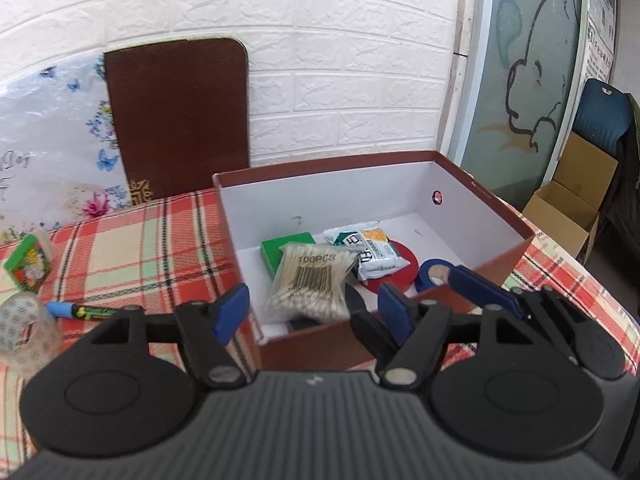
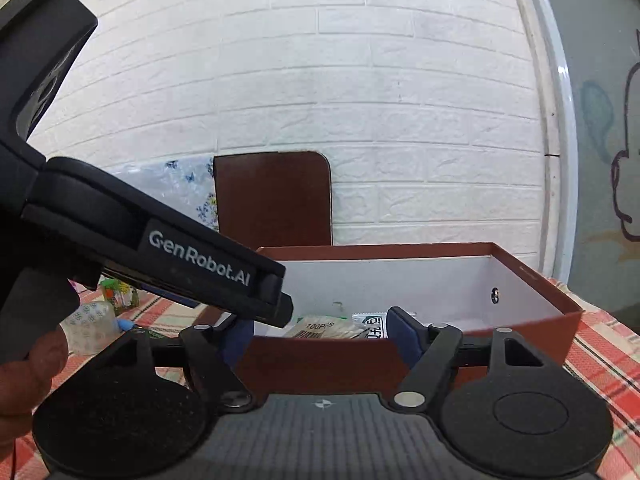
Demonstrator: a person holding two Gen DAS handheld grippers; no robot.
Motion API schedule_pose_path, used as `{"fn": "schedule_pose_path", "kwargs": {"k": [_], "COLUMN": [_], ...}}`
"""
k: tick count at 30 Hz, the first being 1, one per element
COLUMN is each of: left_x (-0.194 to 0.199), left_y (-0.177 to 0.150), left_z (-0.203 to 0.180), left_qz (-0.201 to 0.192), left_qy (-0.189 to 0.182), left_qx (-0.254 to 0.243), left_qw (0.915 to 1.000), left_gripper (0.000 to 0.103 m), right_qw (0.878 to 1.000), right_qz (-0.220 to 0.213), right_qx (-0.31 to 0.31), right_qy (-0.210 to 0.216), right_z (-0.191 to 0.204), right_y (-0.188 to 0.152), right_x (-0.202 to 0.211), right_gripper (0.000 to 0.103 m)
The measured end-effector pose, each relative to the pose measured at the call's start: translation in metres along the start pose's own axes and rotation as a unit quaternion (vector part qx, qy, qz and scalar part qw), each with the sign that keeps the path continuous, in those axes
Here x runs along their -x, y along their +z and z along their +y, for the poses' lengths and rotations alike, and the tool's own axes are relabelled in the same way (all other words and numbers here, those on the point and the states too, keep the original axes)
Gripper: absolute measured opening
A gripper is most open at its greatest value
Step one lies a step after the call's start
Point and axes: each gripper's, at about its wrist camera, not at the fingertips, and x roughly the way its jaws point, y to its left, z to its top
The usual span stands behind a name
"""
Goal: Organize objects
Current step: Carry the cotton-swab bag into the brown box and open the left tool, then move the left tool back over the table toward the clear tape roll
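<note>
Sitting between picks: both grippers hovering at near wall of open box (image 1: 500,256), left gripper (image 1: 312,308) and right gripper (image 2: 320,330) both spread apart, gripping nothing. Lying inside box already: cotton swab bag (image 1: 312,280) reading "100PCS", green packet (image 1: 286,246), white sachet (image 1: 368,252), blue tape roll (image 1: 434,274). Waiting on plaid cloth to the left: marker (image 1: 80,311), clear tape (image 1: 24,324), green carton (image 1: 28,264). Judging next: swinging left, closing on marker. Reading "GenRobot.AI" on gripper body.

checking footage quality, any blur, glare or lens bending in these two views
Left wrist view: the box contents and cotton swab bag are sharp, the brick wall lines bow, no harsh glare. Right wrist view: stronger barrel bending; the left gripper blocks the left side.
</note>
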Motion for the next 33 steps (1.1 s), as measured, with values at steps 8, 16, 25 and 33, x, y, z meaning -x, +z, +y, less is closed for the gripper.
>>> {"fn": "schedule_pose_path", "kwargs": {"k": [8, 16, 25, 33], "left_x": [0.030, 0.036, 0.035, 0.046], "left_y": [-0.036, -0.076, -0.115, -0.152], "left_z": [0.027, 0.095, 0.161, 0.258], "left_qz": [0.013, 0.046, 0.066, 0.055], "left_qy": [0.077, 0.146, 0.202, 0.310], "left_qx": [0.003, 0.059, 0.095, 0.142], "left_qw": [0.9969, 0.9865, 0.9725, 0.9384], "left_gripper": [0.073, 0.073, 0.073, 0.073], "right_qw": [0.998, 0.991, 0.978, 0.966], "right_qz": [0.051, 0.098, 0.144, 0.167], "right_qx": [0.003, 0.038, 0.082, 0.111], "right_qy": [0.030, 0.085, 0.126, 0.164], "right_z": [0.030, 0.075, 0.114, 0.151], "right_y": [-0.019, -0.025, -0.035, -0.040], "right_x": [0.027, 0.031, 0.014, -0.009], "right_gripper": [0.071, 0.071, 0.071, 0.070]}}
